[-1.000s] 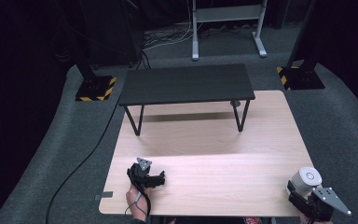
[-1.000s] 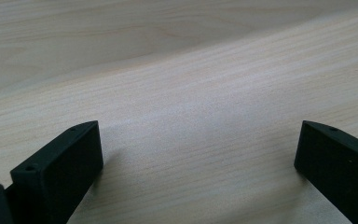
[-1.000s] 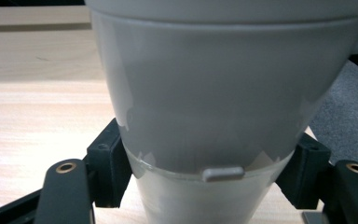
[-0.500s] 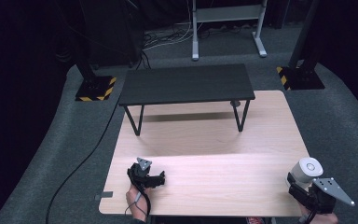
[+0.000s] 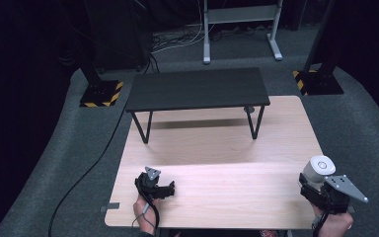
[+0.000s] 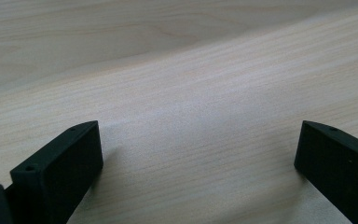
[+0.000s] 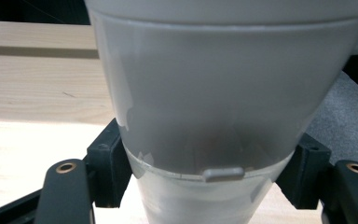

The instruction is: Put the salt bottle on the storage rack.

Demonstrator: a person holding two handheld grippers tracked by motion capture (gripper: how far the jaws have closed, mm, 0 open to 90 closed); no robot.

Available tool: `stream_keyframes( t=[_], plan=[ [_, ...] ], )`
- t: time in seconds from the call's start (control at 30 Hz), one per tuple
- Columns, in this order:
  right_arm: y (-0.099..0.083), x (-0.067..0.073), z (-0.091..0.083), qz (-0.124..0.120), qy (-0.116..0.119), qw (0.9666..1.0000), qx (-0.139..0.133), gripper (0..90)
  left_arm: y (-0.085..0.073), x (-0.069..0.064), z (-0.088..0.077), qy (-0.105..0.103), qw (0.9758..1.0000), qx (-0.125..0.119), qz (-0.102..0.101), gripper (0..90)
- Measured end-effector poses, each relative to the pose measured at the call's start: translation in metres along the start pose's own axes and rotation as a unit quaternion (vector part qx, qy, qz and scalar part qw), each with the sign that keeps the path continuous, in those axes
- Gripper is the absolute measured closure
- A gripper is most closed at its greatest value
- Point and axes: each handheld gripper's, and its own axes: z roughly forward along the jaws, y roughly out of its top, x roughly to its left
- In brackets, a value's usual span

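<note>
Right gripper [image 5: 321, 185] is held at the near right corner of the wooden table [image 5: 217, 148], wrist entering from the near edge, jaws directed toward the far side. A white cup [image 5: 319, 167] is pinched between its jaws; in the right gripper view the black pads are seen pressed on both sides of the cup's [image 7: 223, 93] lower, narrower body. The cup is held upright, long axis vertical, wider rim on top, directly over the table's right edge.

Left gripper [image 5: 159, 189] is rested low at the near left of the table, hand behind it at the near edge, jaws aimed rightward. Jaws are spread wide, with bare tabletop [image 6: 191, 116] between them.

A wide stretch of bare wood is seen between the two grippers. A black bench [image 5: 197, 90] is stood across the far part of the table, well apart from both. Grey carpet [image 5: 365, 143] is seen beyond the right edge.
</note>
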Motion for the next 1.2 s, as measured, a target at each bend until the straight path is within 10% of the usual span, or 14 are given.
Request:
stream_keyframes(
  t=[1.2],
  plan=[
    [0.074, 0.012, 0.058, -0.020, 0.010, 0.9997, -0.004, 29.5, -0.001, -0.001, 0.000, -0.001, 1.0000, -0.003, 0.002, 0.2]
  ],
)
